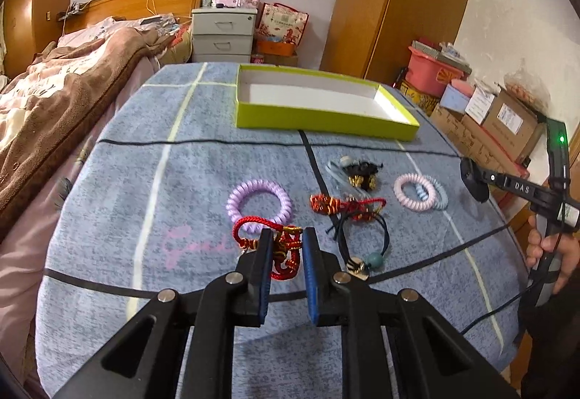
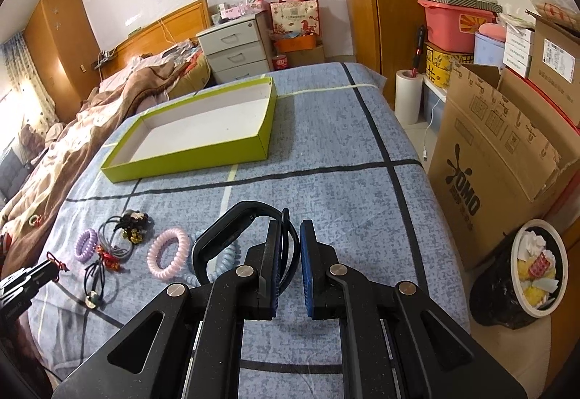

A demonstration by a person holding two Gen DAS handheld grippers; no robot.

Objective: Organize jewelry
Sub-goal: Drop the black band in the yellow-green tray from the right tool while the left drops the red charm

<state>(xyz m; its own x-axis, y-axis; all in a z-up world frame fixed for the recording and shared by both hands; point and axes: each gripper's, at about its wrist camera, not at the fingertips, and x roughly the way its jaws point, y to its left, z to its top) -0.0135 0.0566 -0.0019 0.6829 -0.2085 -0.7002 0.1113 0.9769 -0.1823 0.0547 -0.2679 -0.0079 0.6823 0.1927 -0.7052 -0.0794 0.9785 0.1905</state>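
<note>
Red knotted cord bracelet (image 1: 286,250), lower centre of frame on the bed, sits between the parted left gripper (image 1: 287,236) fingers: light, limp; pinch the knot. Right gripper (image 2: 290,228) fingers parted, black headband (image 2: 232,221) hooked over one.

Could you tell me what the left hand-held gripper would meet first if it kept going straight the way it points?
Probably the red cord bracelet already between the left hand-held gripper's open jaws, then the purple coil tie just beyond; depth is uncertain through the fisheye.
</note>
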